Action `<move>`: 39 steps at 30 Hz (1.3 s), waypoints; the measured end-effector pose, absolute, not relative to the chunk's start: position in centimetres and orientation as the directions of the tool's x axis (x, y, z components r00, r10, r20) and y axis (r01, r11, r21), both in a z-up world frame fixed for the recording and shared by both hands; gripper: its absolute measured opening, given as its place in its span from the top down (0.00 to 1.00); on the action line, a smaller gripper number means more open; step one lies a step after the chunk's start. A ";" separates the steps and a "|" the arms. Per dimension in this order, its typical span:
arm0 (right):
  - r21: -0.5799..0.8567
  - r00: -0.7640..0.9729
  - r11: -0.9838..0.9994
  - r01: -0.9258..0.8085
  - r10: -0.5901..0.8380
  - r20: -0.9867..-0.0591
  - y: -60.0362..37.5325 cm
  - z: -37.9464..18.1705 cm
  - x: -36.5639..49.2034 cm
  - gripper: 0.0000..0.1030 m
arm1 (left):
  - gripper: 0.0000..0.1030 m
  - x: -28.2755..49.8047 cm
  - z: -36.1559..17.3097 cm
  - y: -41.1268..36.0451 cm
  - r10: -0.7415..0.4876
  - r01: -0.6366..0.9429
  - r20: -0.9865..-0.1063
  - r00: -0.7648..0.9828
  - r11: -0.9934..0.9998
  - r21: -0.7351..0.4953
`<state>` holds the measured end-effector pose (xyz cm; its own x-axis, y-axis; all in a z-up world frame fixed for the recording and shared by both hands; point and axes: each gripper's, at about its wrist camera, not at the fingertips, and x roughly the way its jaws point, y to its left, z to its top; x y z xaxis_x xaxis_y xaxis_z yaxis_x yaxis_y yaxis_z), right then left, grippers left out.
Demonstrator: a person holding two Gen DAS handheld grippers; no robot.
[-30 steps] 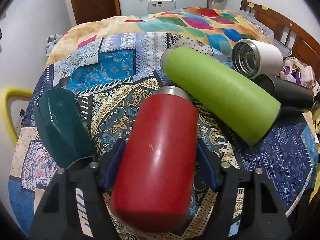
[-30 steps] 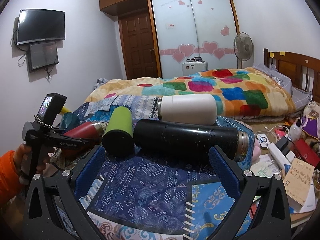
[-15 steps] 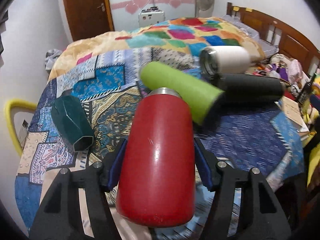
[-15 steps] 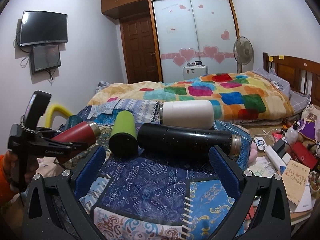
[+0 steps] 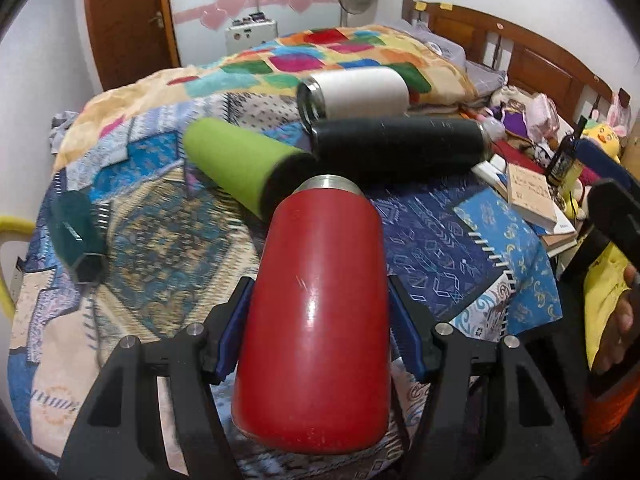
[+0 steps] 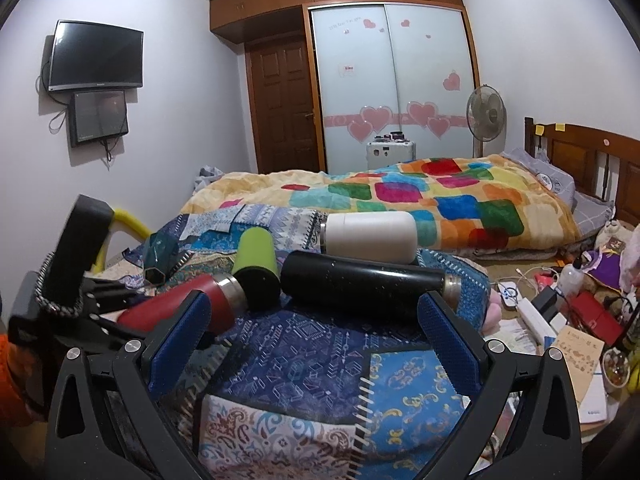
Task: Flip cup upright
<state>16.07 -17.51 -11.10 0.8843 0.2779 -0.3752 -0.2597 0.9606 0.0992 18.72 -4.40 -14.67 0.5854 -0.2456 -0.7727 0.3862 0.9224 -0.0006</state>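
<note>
So the left hand-held gripper [image 5: 318, 344] has its blue pads clamped on both sides of the glossy red metal cup [image 5: 320, 320], gripped around the lower body. The cup's steel rim points away from the camera, and from the right wrist view it's tilted, rim end higher, above the patterned blue cloth [image 6: 320, 344] on the tabletop. The right hand-held gripper [image 6: 314, 344] is spread wide with nothing in it. Lying on their sides behind: lime green cup [image 5: 240, 168], long black bottle [image 5: 400, 146], white cup [image 5: 356, 92].
</note>
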 end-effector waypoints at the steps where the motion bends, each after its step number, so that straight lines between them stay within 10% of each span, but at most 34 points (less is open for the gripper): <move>1: 0.098 0.882 0.961 -0.258 0.276 -0.382 -17.5 -11.3 16.1 0.00 | 0.38 18.9 -15.1 -4.7 -0.243 0.390 -0.776 0.582 0.921 0.004; 39: 0.058 0.755 0.945 -0.323 0.295 -0.585 -12.5 -17.6 21.2 0.00 | 0.37 17.5 -15.9 4.5 -0.229 0.295 -0.738 0.635 0.955 -0.043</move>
